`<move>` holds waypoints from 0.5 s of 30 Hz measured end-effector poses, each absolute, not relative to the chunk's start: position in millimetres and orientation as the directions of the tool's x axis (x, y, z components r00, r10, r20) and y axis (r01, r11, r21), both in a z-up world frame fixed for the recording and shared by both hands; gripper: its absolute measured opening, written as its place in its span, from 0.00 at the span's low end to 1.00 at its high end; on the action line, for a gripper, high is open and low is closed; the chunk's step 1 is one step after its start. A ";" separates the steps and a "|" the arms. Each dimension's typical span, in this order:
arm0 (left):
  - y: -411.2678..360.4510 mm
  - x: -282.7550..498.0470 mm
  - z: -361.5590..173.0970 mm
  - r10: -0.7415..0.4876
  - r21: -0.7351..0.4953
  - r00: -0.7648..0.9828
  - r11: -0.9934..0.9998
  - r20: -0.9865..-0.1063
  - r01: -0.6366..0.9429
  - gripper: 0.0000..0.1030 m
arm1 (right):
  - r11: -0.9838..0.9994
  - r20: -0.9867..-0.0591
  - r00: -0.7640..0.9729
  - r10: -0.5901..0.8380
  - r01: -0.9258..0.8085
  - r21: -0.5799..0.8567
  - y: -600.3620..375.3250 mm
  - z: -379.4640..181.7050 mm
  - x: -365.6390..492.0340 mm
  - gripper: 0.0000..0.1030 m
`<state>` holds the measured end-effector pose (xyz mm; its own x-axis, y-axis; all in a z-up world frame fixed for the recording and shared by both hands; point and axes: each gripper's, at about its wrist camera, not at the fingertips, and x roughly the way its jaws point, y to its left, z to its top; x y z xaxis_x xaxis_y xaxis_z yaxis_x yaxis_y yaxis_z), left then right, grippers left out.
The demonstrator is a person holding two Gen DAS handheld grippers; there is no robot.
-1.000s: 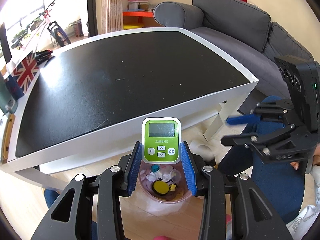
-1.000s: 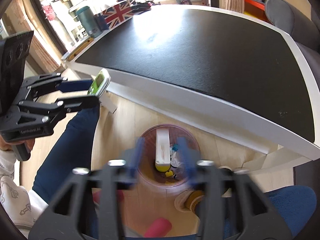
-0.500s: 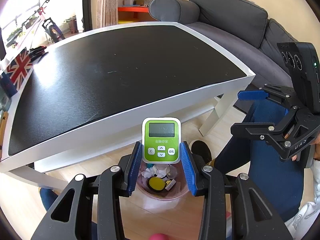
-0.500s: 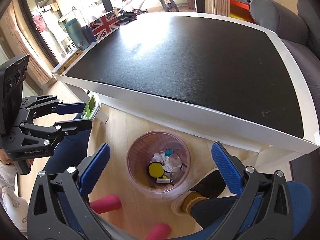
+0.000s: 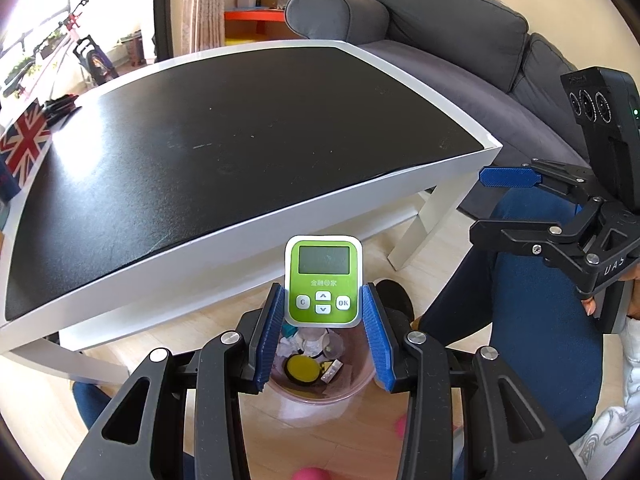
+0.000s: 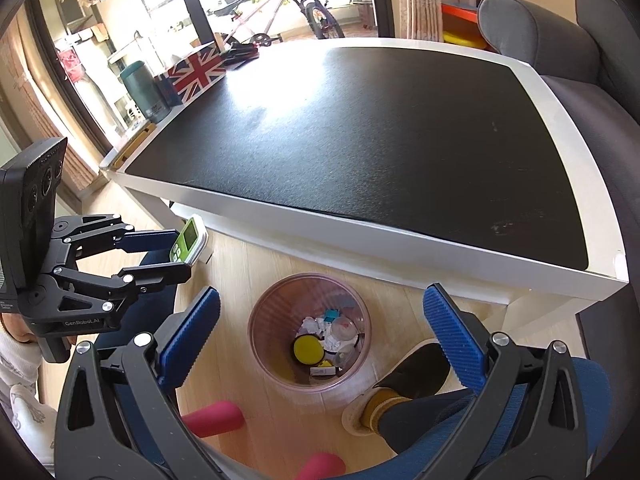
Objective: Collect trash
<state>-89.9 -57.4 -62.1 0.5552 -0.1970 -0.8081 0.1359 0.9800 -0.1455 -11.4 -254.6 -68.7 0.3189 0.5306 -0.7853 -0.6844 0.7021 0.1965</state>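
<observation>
My left gripper (image 5: 322,288) holds a green handheld device (image 5: 323,285) with a grey screen and white buttons upright, directly above the pink trash bin (image 5: 320,404). Its jaws are opening, though both blue pads still touch the device's sides. The right wrist view shows that left gripper (image 6: 184,252) and the device (image 6: 188,240) from the side, left of the bin (image 6: 256,320). My right gripper (image 6: 320,296) is wide open and empty above the bin. It also shows at the right of the left wrist view as the right gripper (image 5: 480,202). The bin holds a yellow disc (image 6: 308,350) and crumpled paper.
A white-framed table (image 6: 360,236) with a black top stands just behind the bin. A Union Jack box (image 6: 196,72) and a teal bottle (image 6: 144,88) sit at its far end. A grey sofa (image 5: 460,40) lies beyond. A person's foot in a dark slipper (image 6: 408,372) rests beside the bin.
My right gripper's jaws went from partly closed to wide open, and a white strip that stood between them over the bin is gone. The left gripper kept the green device over the bin.
</observation>
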 end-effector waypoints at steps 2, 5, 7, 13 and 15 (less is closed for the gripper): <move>-55.7 -89.8 -62.4 -0.196 -0.147 0.565 0.980 -0.802 0.132 0.68 | 0.707 -0.783 0.325 0.531 -0.678 0.198 -257.5 -68.1 -10.2 0.97; -53.6 -92.5 -59.5 -0.192 -0.148 0.600 0.981 -0.776 0.122 0.90 | 0.712 -0.782 0.329 0.529 -0.674 0.198 -260.4 -68.6 -9.6 0.97; -51.8 -90.9 -61.5 -0.182 -0.148 0.588 0.983 -0.788 0.107 0.92 | 0.716 -0.783 0.332 0.526 -0.670 0.196 -261.2 -69.0 -9.7 0.97; -47.4 -91.9 -59.4 -0.174 -0.150 0.589 0.985 -0.789 0.089 0.92 | 0.716 -0.783 0.331 0.526 -0.669 0.198 -260.9 -70.2 -12.0 0.97; -46.5 -92.2 -58.2 -0.173 -0.153 0.591 0.985 -0.787 0.085 0.93 | 0.716 -0.783 0.330 0.526 -0.670 0.198 -259.8 -70.2 -12.9 0.97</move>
